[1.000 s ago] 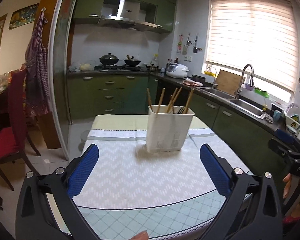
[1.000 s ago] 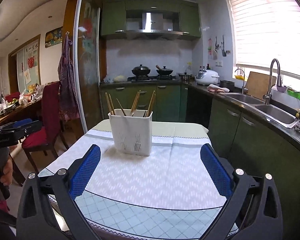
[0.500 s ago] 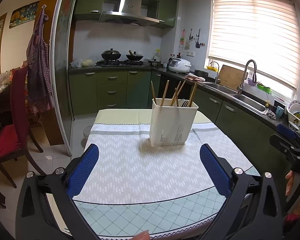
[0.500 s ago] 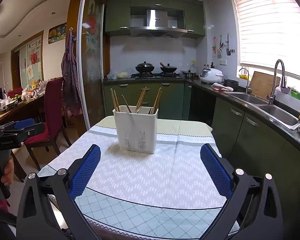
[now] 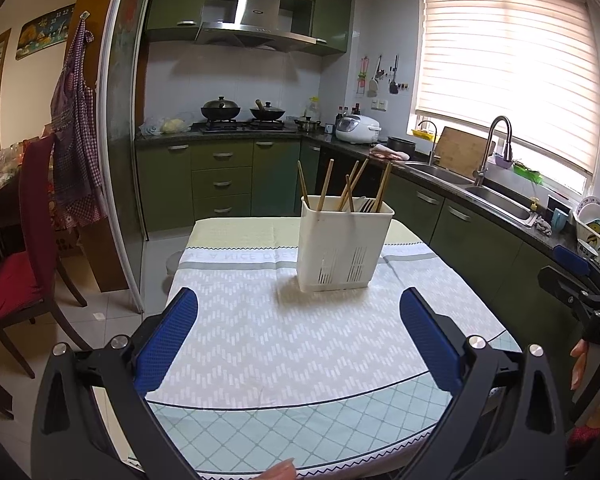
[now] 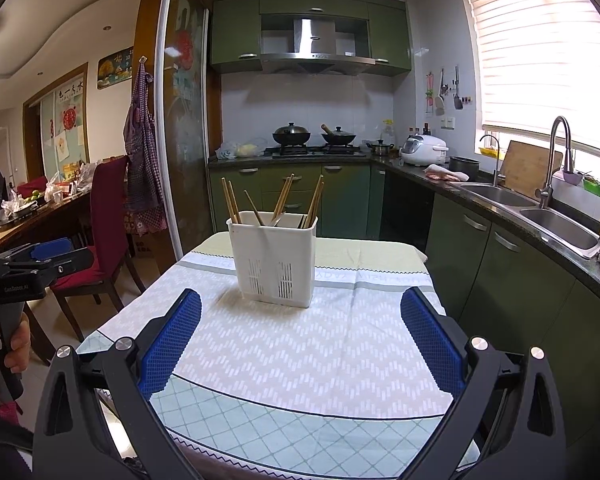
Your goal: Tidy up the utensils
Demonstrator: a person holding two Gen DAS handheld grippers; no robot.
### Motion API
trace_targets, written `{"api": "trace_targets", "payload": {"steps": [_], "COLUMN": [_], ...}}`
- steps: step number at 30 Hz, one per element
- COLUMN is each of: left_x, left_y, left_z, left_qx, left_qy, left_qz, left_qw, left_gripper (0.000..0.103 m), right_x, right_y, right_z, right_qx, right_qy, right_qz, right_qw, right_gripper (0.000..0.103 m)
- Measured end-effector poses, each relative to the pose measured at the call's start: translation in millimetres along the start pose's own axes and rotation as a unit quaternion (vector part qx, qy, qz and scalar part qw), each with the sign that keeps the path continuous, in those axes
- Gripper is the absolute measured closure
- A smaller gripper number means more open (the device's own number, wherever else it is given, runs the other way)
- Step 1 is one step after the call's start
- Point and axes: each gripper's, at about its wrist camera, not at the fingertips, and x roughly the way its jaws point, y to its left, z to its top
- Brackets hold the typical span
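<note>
Both tools are spread wide and holding nothing, left tool (image 5: 298, 334) and right tool (image 6: 300, 336) hanging over the near edge of the surface (image 5: 260, 344). The white holder (image 5: 345, 243) stands upright on the cloth further back, with chopsticks (image 5: 325, 186) sticking out at angles.
</note>
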Motion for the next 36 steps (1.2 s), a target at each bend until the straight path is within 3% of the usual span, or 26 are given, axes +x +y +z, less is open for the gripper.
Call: {"api": "trace_targets", "payload": {"steps": [36], "left_x": [1.1], "left_y": [-1.3], "left_z": [-0.9], "left_qx": [0.001], "left_qy": [0.003], "left_qz": [0.002], "left_qw": [1.0], "left_gripper": [0.007], "right_x": [3.7], "right_y": [3.2], "right_z": [-0.1], "right_qx": [0.0], "right_qy": [0.002], "right_qz": [0.006], "right_qw": [1.0], "right_gripper": [0.005]}}
